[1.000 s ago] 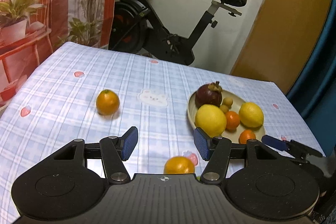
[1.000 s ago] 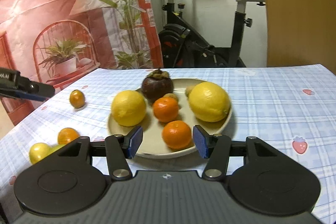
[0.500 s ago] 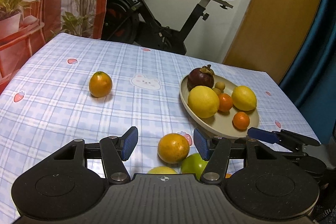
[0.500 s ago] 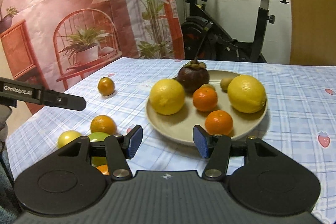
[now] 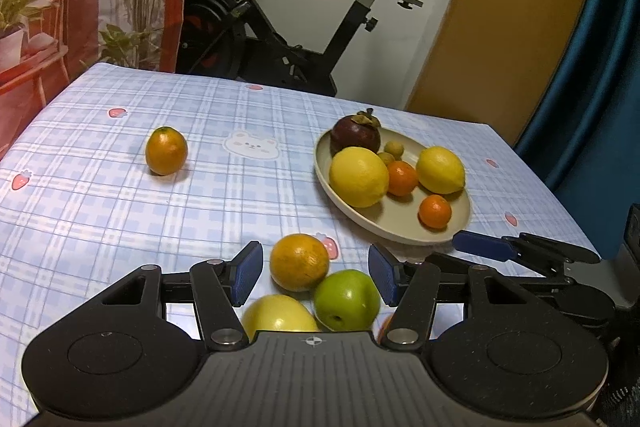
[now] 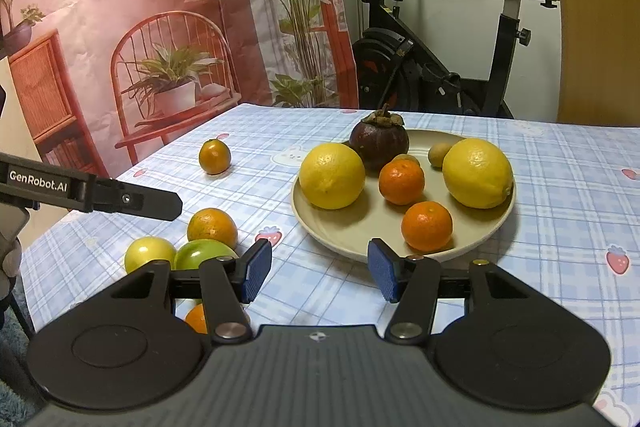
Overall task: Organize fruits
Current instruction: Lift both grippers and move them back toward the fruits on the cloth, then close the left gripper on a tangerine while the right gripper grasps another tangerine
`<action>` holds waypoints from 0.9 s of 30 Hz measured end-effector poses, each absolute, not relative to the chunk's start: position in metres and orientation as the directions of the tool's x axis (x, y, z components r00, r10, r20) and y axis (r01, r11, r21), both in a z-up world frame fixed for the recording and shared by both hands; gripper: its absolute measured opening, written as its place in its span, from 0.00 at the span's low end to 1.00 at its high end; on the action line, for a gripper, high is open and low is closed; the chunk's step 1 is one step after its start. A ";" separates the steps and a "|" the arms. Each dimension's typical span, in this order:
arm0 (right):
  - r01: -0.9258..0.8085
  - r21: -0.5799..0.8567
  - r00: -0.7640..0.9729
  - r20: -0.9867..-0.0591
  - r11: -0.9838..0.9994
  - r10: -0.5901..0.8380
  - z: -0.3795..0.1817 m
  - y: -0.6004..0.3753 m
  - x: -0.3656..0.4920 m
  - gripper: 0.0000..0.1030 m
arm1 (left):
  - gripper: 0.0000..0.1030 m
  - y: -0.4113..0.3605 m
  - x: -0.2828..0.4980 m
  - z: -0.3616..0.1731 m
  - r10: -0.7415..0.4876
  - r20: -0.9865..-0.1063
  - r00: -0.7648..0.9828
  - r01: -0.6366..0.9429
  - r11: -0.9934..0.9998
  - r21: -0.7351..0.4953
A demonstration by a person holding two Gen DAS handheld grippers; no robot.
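I've pulled the left gripper (image 5: 315, 277) back and down, so a cluster of loose fruit has come into view at its tips: an orange (image 5: 299, 261) and green apple (image 5: 346, 300) now sit between its spread, empty jaws, ready for a pick toward the plate (image 5: 404, 231) at 2 o'clock. The right gripper (image 6: 319, 275), also spread and empty, hovers at the plate's near rim, while a yellow fruit (image 5: 276, 315) at 6 o'clock is half hidden by the left gripper's body.

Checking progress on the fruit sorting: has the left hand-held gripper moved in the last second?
Yes. The left hand-held gripper has pulled back toward the near table edge: the plate looks farther off, and the green apple now shows between its fingers.
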State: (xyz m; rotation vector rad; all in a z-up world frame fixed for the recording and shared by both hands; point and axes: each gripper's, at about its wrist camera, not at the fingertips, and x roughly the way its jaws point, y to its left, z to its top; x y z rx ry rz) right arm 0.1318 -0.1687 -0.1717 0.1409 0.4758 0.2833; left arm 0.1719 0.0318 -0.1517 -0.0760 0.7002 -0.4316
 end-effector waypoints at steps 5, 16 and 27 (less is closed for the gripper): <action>-0.234 0.199 0.854 -0.426 0.952 0.299 -0.171 -0.171 0.125 0.55 | 0.59 0.026 0.164 -0.152 -0.417 -0.606 0.678 0.372 0.905 -0.207; -0.229 0.159 0.847 -0.453 0.960 0.278 -0.164 -0.168 0.104 0.60 | 0.59 0.017 0.141 -0.152 -0.425 -0.613 0.666 0.393 0.898 -0.195; -0.333 0.134 0.801 -0.482 0.933 0.355 -0.164 -0.147 0.071 0.60 | 0.59 0.010 0.108 -0.143 -0.422 -0.610 0.671 0.411 0.896 -0.168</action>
